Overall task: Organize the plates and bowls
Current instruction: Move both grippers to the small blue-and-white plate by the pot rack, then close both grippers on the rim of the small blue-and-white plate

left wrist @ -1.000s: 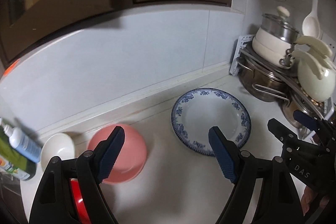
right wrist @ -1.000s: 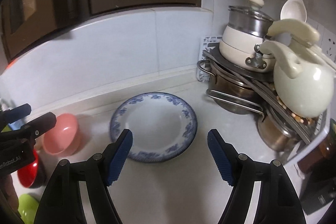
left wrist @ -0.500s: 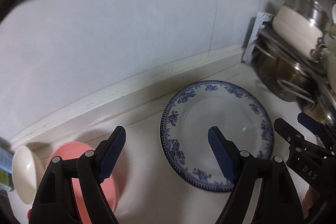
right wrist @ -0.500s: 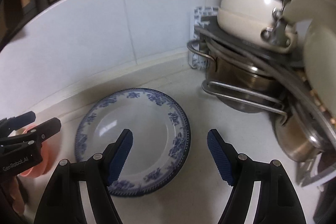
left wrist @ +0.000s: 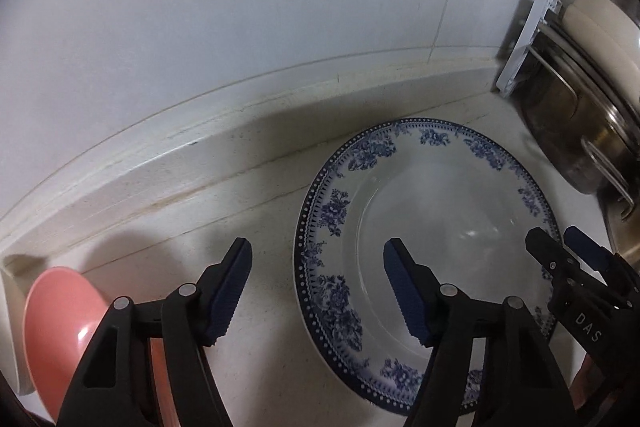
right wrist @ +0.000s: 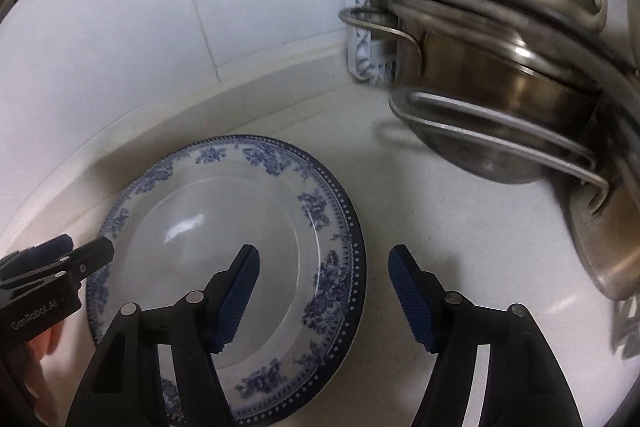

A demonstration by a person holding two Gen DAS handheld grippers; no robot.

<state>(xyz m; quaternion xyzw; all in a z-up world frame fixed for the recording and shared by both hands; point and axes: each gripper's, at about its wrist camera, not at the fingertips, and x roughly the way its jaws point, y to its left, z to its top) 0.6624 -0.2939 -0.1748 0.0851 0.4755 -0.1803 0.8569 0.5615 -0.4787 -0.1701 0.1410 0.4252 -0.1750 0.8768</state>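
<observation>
Over the blue-rimmed plate (left wrist: 432, 211), both grippers lower and nearer than before, jaws closing, empty, astride its opposite rims.

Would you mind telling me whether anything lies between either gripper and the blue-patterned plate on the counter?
Nothing visible does. The left gripper straddles the left rim of the plate and the right gripper straddles its right rim, both closing but not yet touching. The pink bowl sits clear to the left.

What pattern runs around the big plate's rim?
Blue floral sprays on white, edged by a dark blue dotted band, on the plate; clearest in the right wrist view.
</observation>
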